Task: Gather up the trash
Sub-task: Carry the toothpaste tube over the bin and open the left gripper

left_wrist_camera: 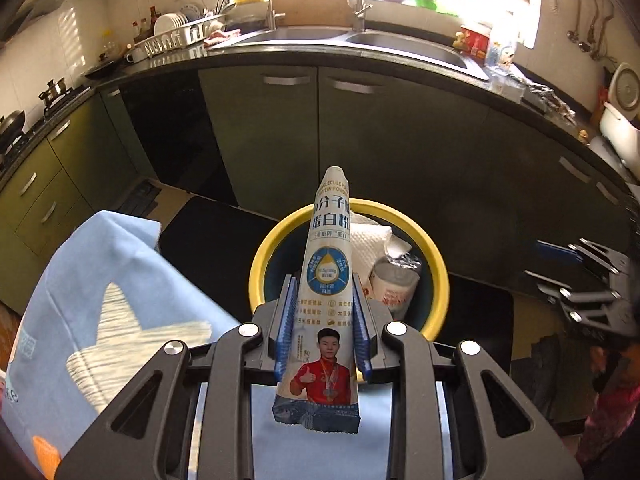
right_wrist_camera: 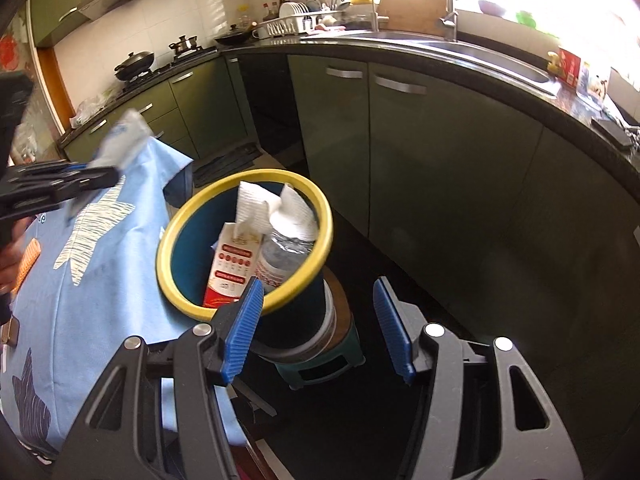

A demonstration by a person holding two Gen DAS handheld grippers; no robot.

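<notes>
Kitchen cabinets (right_wrist_camera: 440, 168) are backing the blue tablecloth (right_wrist_camera: 100, 264); left gripper (left_wrist_camera: 325, 320) is pinching the sachet (left_wrist_camera: 326, 280) over the bin (right_wrist_camera: 244, 248), right gripper (right_wrist_camera: 320, 328) is gaping.

The bin (right_wrist_camera: 182, 216) is showing a yellow rim and dark teal wall; at nine o'clock of it, a pale blue cloth (right_wrist_camera: 104, 280) is displaying white striped stars. The sachet (left_wrist_camera: 329, 280) is showing white with blue print.

"PROTEIN POWDER" and "蛋白粉" on the sachet (left_wrist_camera: 329, 292); red carton (right_wrist_camera: 230, 276) print too small to read
</notes>
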